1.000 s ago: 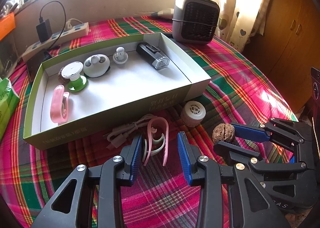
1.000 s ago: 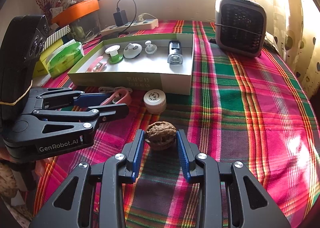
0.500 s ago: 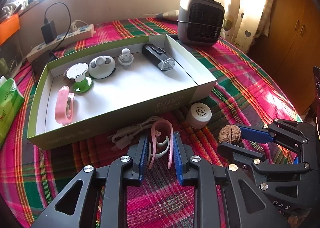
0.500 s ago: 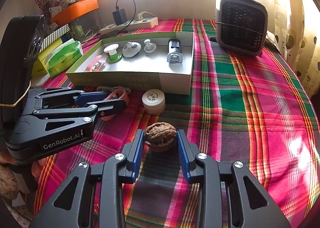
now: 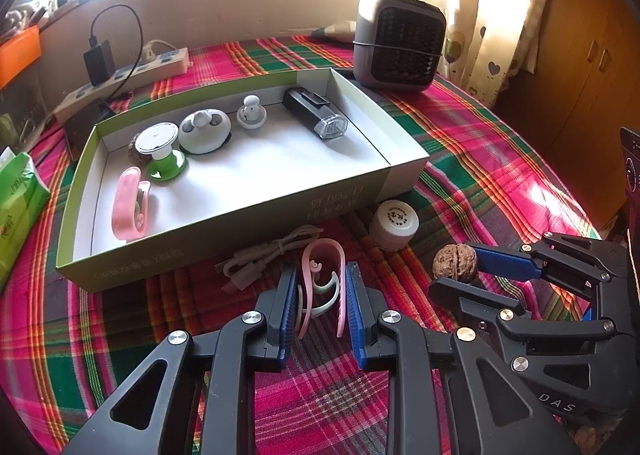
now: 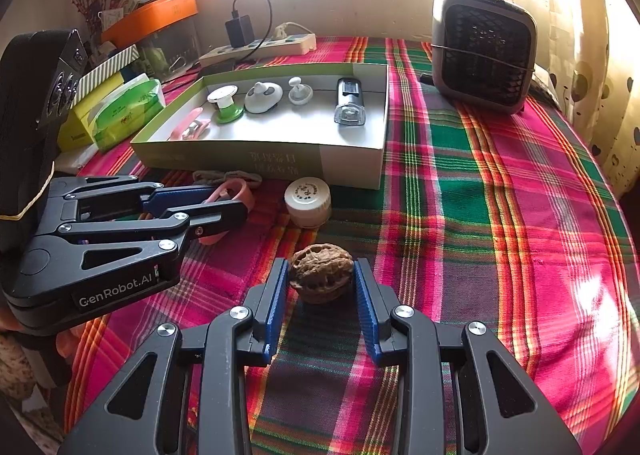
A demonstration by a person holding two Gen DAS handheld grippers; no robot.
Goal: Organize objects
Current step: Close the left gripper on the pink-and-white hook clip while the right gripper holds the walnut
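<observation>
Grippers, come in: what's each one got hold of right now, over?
Left gripper closed on pink clip. Right gripper closed on walnut. Both still down on tablecloth. White jar sits between them and box.

Table (image 6: 500,195) with plaid cloth, bearing an open box (image 5: 224,231), small heater (image 5: 398,41), power strip (image 5: 124,75), tissue pack (image 6: 124,111), white jar (image 5: 394,219), cable (image 5: 260,259), pink clip (image 5: 320,279) and walnut (image 6: 320,273).
</observation>
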